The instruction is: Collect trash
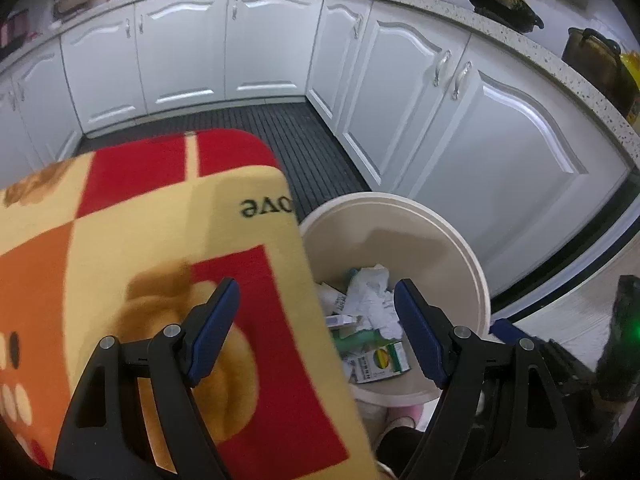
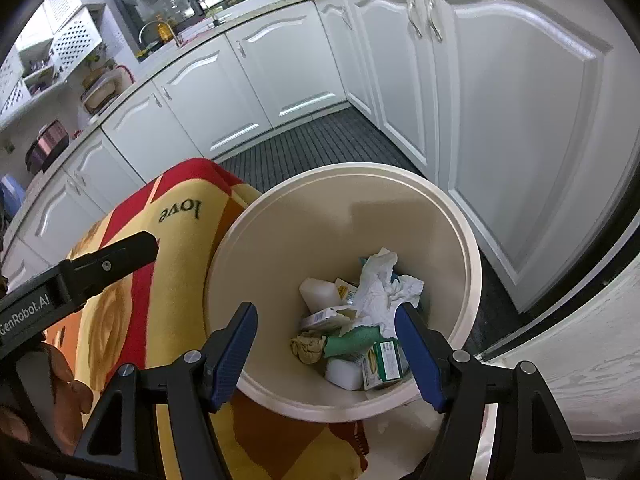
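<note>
Right gripper [image 2: 326,354] nearest the lens: blue-padded jaws stand wide, nothing between the pads, poised over the mouth of the cream bin [image 2: 472,268]. Empty jaws above the opening fit a drop-off position, so trash goes straight down. Left gripper [image 1: 316,332] likewise wide and empty, one jaw over the blanket-covered surface [image 1: 140,240], the other over the bin's edge; it also shows at the left edge of the right wrist view as a black arm.

Trash sits inside the bin, at the bottom: crumpled white tissue [image 2: 380,288], green rag-like piece [image 2: 352,340], small green-and-white carton [image 2: 386,364], white plastic bottle [image 2: 316,292], a brownish crumpled wad [image 2: 306,346], probably paper but the view is soft there. Nothing loose visible outside the bin, so collection looks largely done from these views.

Bin stands just beside the surface, touching or nearly touching its edge, close enough to sweep items across. Surface is draped in a red, orange and yellow fleece cloth printed "love".

Room: kitchen, white panelled cabinets [image 1: 460,112] wrapping around the corner, dark ribbed floor mat [image 1: 280,140], speckled countertop [image 1: 532,40] carrying dark pans [image 1: 504,0], a sink tap and window at the far side. Pink slipper [image 1: 404,416] visible below the bin.
</note>
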The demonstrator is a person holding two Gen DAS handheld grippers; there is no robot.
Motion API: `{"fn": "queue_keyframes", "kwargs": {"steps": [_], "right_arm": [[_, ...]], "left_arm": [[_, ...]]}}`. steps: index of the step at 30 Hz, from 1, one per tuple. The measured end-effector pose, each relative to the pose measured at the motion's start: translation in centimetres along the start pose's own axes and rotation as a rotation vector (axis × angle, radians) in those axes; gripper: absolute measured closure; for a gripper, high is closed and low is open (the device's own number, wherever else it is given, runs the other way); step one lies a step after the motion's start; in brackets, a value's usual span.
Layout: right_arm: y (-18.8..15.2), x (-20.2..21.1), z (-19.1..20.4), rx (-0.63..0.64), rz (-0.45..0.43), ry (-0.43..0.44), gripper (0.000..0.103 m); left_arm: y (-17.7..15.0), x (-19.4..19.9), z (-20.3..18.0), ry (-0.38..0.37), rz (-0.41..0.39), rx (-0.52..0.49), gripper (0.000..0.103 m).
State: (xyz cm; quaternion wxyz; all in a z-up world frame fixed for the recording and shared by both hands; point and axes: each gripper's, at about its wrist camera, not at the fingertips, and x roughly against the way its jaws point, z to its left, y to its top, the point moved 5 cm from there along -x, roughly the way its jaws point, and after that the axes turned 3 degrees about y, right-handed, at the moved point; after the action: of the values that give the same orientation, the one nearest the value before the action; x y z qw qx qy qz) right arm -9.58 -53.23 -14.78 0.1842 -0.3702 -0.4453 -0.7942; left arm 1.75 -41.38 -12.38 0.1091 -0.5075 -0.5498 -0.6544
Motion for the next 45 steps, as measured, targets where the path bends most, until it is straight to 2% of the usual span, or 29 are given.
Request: {"fn": "queue_keyframes", "kwargs": {"steps": [8,11,17,20,21,37,45], "right_arm": [[0.0,4.1,1.9,0.031,-0.114,-0.040,0.033],[-0.1,6.0,3.0,0.045,-0.166,-0.051,0.027],[-0.6,9.3,5.8,0.104,-0.260,-0.053,0.026],[-1.0,10.9,6.7,0.108,-0.307,-0.059,0.016],[-1.1,11.4,7.0,0.106,-0.320,-0.052,0.015],[-2.3,14.7,10.0,0.176,-0.373,-0.042,0.014],[-2.7,15.6,10.4,0.175,-0.393,-0.058,0.014]], "left_arm": [[-0.5,3.8,1.8,0.058,-0.081,-0.010,0.024],[-0.9,5.9,2.5,0.089,-0.139,-0.003,0.024],[-1.9,9.8,3.4,0.137,-0.234,-0.017,0.024],[-2.3,11.5,3.8,0.139,-0.273,-0.018,0.024],[-2.5,12.0,3.9,0.141,-0.281,-0.018,0.024],[-3.9,17.7,5.0,0.186,-0.402,-0.001,0.024],[-4.3,18.8,5.1,0.189,-0.427,0.011,0.024]]}}
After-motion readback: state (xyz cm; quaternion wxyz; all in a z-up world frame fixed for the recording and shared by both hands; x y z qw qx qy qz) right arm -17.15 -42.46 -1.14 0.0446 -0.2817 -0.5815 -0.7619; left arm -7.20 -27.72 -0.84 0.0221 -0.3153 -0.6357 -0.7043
